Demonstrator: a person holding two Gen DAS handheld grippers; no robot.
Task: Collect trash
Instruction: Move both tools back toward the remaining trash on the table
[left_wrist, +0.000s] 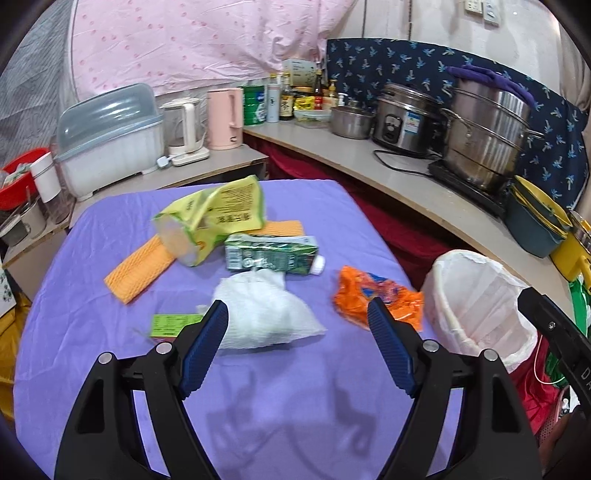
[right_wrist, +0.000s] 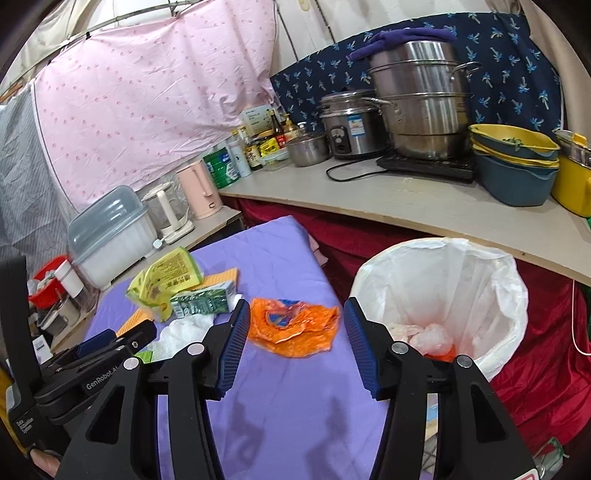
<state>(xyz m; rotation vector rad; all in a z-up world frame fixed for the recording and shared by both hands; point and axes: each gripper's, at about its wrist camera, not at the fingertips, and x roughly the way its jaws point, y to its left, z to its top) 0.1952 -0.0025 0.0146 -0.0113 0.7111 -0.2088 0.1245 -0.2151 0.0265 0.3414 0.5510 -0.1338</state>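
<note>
- Left wrist view: your left gripper (left_wrist: 297, 317) hangs over the purple cloth (left_wrist: 110, 332) with its fingers (left_wrist: 207, 343) well apart and nothing between the pads. It looks down on the white crumpled bag (left_wrist: 266, 314), which lies just beyond the fingertips and suggests itself as the next piece to take.
- Left wrist view: farther back sit the green carton (left_wrist: 271, 254), the yellow-green pouch (left_wrist: 214, 218) leaning over it, and the orange foam netting (left_wrist: 142, 269) under both. A small green label (left_wrist: 173, 325) lies flat beside the left finger. These items overlap, so you would likely lift the top ones first.
- Left wrist view: the orange wrapper (left_wrist: 373, 295) lies alone near the cloth's right edge, close to the lined bin (left_wrist: 476, 306). The bin stands just off that edge, probably so each drop needs only a short carry.
- Right wrist view: your right gripper (right_wrist: 295, 332) points at the orange wrapper (right_wrist: 295, 325), which appears between the fingertips but beyond them, untouched. The fingers (right_wrist: 231, 350) stand apart and hold nothing.
- Right wrist view: the lined bin (right_wrist: 443, 280) sits to the right, mouth open and upward, with a few pale and orange scraps (right_wrist: 430, 338) already at the bottom. The left gripper (right_wrist: 118, 341) shows at the lower left, aimed at the white crumpled bag (right_wrist: 184, 328).
</note>
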